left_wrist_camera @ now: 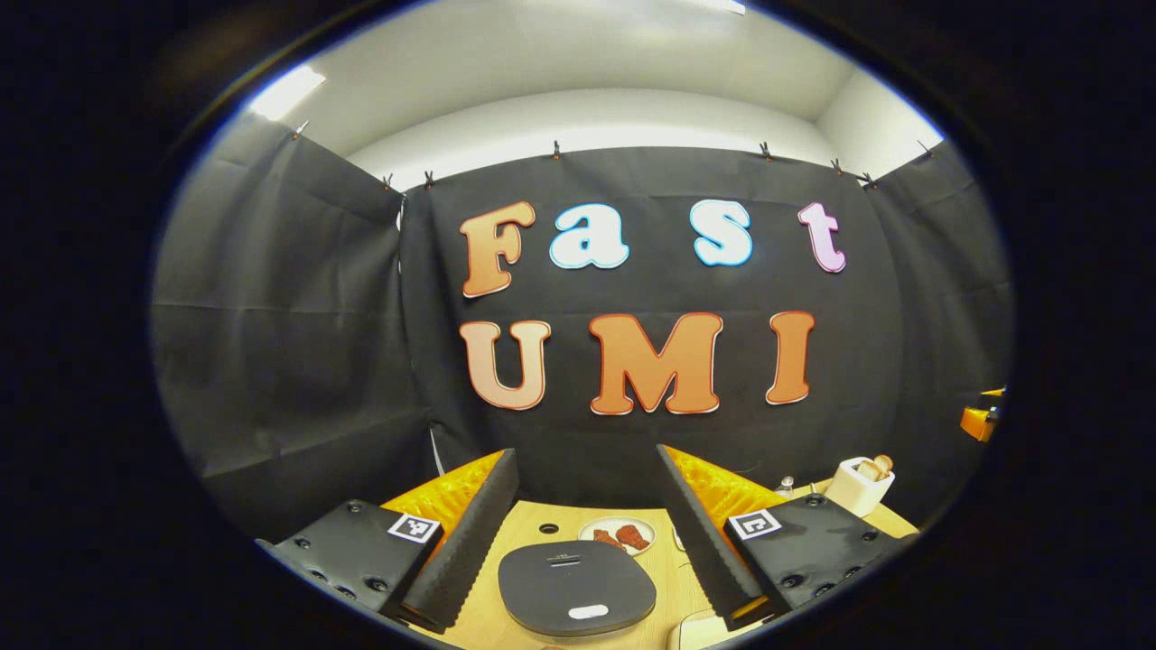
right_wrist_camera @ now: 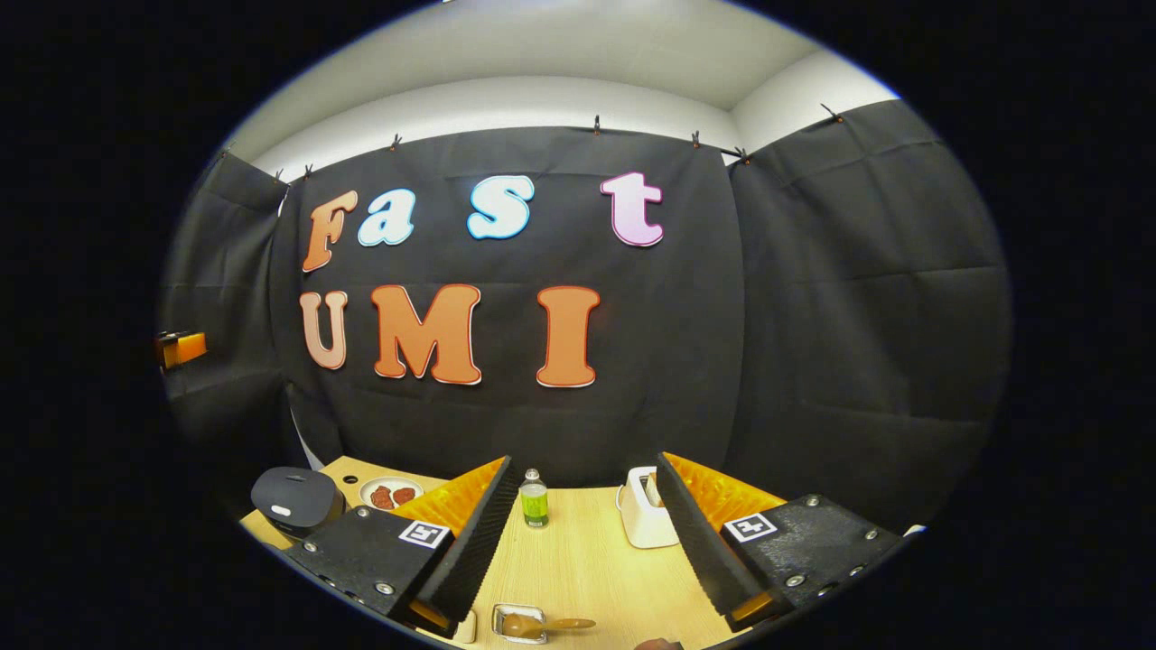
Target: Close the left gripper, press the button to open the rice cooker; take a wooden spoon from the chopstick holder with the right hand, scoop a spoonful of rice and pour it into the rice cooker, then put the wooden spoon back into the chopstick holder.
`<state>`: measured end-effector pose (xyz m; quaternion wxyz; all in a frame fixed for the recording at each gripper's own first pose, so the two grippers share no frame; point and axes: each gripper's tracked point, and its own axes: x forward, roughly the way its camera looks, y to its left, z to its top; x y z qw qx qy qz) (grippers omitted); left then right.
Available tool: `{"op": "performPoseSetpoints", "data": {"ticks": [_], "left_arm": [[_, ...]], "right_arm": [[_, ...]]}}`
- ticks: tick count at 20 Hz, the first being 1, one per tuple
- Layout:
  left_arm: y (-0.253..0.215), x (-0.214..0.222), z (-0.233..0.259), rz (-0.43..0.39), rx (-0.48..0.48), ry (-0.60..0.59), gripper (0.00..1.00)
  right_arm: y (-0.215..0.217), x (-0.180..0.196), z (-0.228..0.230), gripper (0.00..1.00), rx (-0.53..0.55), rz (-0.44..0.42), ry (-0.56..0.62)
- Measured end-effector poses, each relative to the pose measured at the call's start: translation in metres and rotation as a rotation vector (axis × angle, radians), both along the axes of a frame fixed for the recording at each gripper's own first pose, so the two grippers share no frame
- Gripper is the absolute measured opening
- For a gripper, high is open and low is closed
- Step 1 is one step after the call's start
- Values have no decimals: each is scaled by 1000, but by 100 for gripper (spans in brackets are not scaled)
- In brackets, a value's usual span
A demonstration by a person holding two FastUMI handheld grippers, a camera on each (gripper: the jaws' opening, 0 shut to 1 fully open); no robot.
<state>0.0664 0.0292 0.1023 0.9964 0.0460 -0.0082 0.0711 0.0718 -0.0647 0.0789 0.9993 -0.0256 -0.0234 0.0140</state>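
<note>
L gripper (left_wrist_camera: 578, 533) fingers spread wide, nothing held, above closed dark-grey rounded rice cooker (left_wrist_camera: 576, 587) on light wooden counter (left_wrist_camera: 668, 578). R gripper (right_wrist_camera: 582, 533) fingers likewise released; white chopstick holder (right_wrist_camera: 643, 519) seen beyond.

i see the rice cooker (left_wrist_camera: 576, 587) on the bench, dark grey, rounded, lid shut, pale button at its near edge. chopstick holder (left_wrist_camera: 858, 486) is a white box standing upright far right on the bench, wooden spoon (left_wrist_camera: 874, 468) handle poking out its top. in the right gripper view the cooker (right_wrist_camera: 296, 496) sits far left, holder (right_wrist_camera: 645, 519) near centre.
</note>
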Motion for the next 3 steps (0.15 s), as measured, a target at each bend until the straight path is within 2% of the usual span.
{"op": "performPoseSetpoints", "data": {"ticks": [3], "left_arm": [[2,-2,-7,14,-4,-9,96]], "right_arm": [[-5,1,-5,95,18,-6,6]]}}
